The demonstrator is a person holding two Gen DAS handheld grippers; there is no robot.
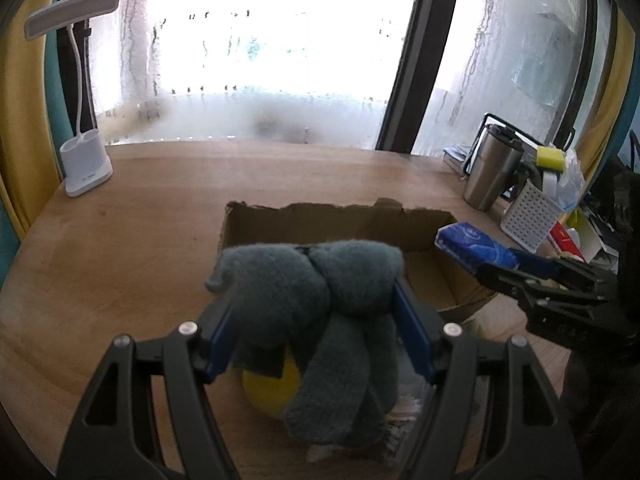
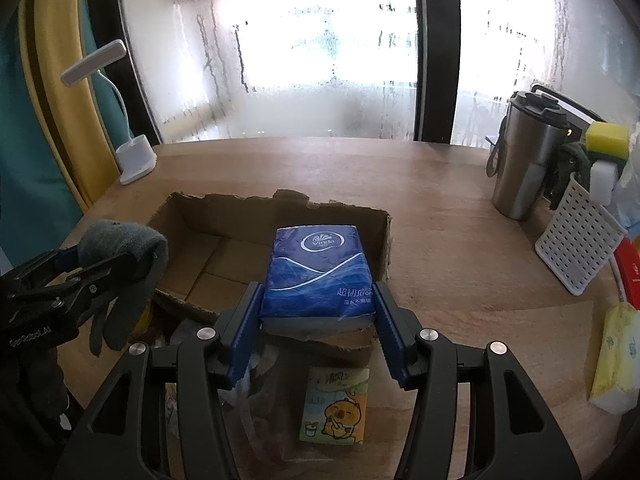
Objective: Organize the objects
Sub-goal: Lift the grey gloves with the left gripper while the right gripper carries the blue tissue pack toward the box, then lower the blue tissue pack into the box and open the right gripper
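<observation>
Grey knit glove (image 1: 316, 304): bunched, fingers hanging down, above box's near edge. Blue tissue pack (image 2: 318, 276): flat, label up, above box's near side. Cardboard box (image 2: 224, 220): open, torn rim, on table.

A blue tissue pack (image 2: 318, 276) carries a white oval logo reading "Vinda", and lower down Chinese characters "超韧" beside small Latin lettering too small to read surely. A cartoon-printed tissue pack (image 2: 335, 408) shows Chinese characters, unreadable
</observation>
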